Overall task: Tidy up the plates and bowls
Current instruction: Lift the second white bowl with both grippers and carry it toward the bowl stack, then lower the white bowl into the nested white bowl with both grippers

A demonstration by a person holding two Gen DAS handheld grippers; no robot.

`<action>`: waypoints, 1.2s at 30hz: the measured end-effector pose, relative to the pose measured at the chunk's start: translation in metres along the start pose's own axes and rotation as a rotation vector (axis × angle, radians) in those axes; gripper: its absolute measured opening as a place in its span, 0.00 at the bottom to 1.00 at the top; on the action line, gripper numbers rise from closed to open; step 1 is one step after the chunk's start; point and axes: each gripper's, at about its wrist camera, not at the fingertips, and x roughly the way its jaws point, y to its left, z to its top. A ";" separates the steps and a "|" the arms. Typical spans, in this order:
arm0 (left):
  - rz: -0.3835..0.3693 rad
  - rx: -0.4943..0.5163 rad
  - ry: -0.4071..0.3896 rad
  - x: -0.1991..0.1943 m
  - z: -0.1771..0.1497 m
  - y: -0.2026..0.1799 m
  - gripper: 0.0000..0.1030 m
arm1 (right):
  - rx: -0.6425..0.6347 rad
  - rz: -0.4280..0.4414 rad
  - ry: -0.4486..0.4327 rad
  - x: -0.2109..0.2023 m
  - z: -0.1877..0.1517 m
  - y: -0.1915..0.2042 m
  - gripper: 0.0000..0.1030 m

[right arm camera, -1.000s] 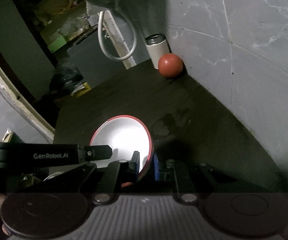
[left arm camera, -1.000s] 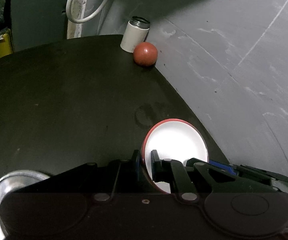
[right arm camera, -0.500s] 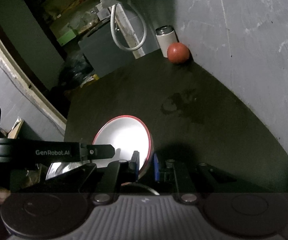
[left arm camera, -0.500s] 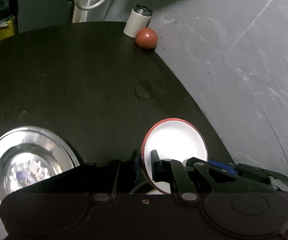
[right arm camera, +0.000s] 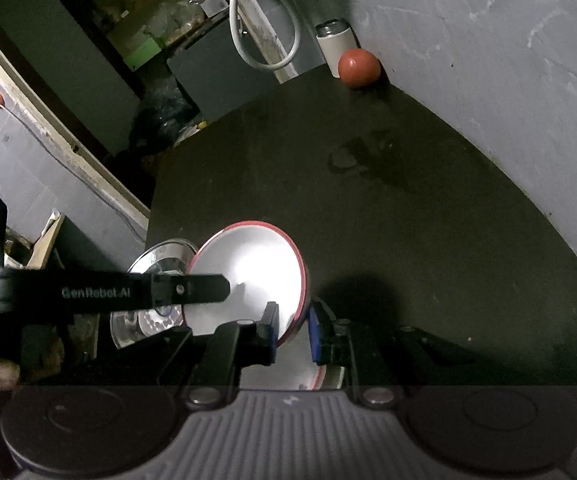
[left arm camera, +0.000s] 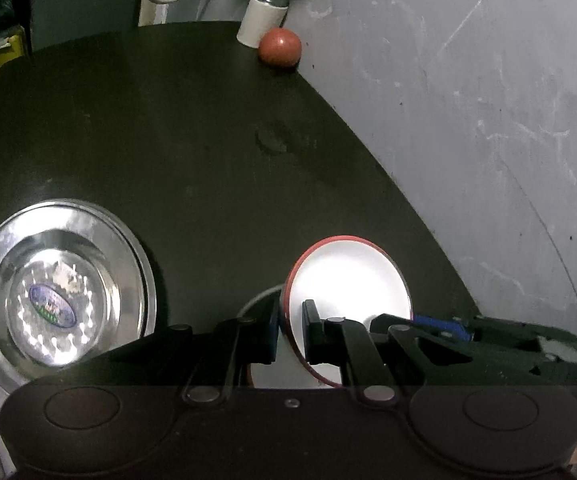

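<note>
A white bowl with a red rim hangs above the dark table. My left gripper is shut on its left rim. My right gripper is shut on its right rim; the bowl shows tilted there. A shiny steel plate with a blue label lies on the table at the lower left, and it shows behind the bowl in the right wrist view. A second pale rim shows just below the bowl.
A white can and a red ball stand at the table's far corner against the grey wall. A white hose hangs behind the table. The table's left edge drops to a cluttered floor.
Both grippers have pulled back and up with the bowl. The steel plate has come fully into the left wrist view, and more of the table shows.
</note>
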 end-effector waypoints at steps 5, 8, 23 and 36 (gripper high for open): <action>0.003 -0.006 0.015 0.000 -0.007 0.001 0.11 | -0.010 0.007 0.031 0.000 -0.005 0.000 0.17; 0.007 -0.012 0.025 0.000 -0.011 0.003 0.11 | -0.020 0.009 0.050 0.000 -0.008 0.002 0.17; 0.042 0.006 0.084 0.008 -0.026 0.001 0.12 | -0.026 0.005 0.119 0.007 -0.019 0.006 0.18; 0.066 0.014 0.096 0.010 -0.027 -0.002 0.14 | -0.017 0.005 0.139 0.009 -0.019 0.005 0.19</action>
